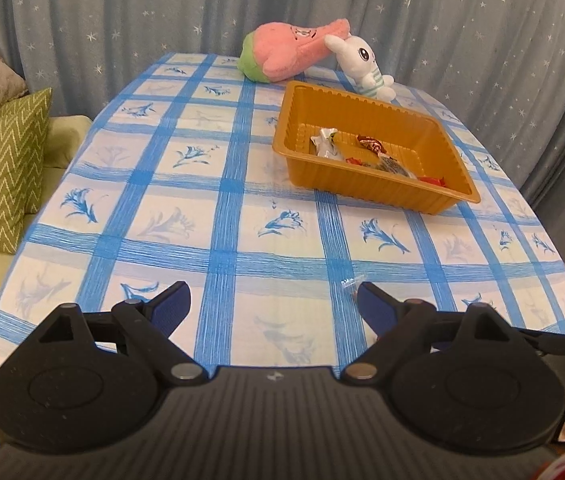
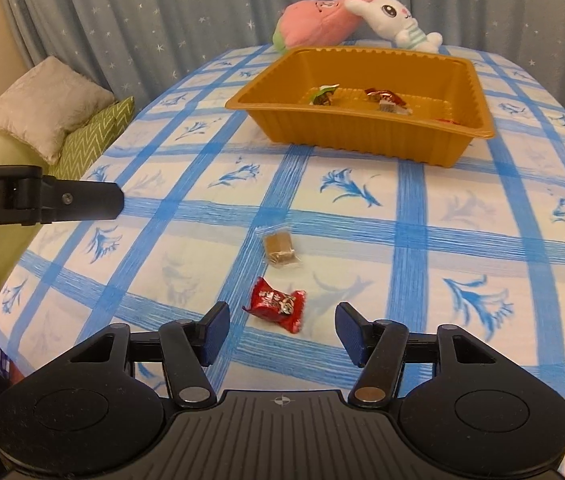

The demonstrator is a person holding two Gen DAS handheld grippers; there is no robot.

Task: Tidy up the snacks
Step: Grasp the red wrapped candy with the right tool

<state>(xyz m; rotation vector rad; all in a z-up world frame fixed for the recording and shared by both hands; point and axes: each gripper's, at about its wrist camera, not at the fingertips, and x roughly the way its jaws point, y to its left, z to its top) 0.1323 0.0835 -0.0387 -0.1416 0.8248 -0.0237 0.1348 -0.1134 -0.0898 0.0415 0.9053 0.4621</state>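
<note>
Red wrapped candy (image 2: 277,305) lying on the checked tablecloth (image 2: 422,220), just ahead of the right gripper (image 2: 281,332).
Its jaws are standing apart, empty, straddling the candy's slanting long axis; the left gripper (image 1: 274,304), also spread, is hovering farther off.

White tablecloth (image 2: 362,240), blue grid stripes, blue flower prints. Mustard-orange ribbed plastic tray (image 2: 362,136) at 12 o'clock. Red foil-wrapped candy (image 2: 276,310), white markings. Clear-wrapped tan-brown candy (image 2: 280,249). Pink plush toy (image 2: 318,22), green end. White plush rabbit (image 2: 396,20), pale green stripes. Grey-blue curtain (image 2: 162,8), white stars. Green zigzag cushion (image 1: 0,168). Beige cushion (image 2: 48,108).
</note>
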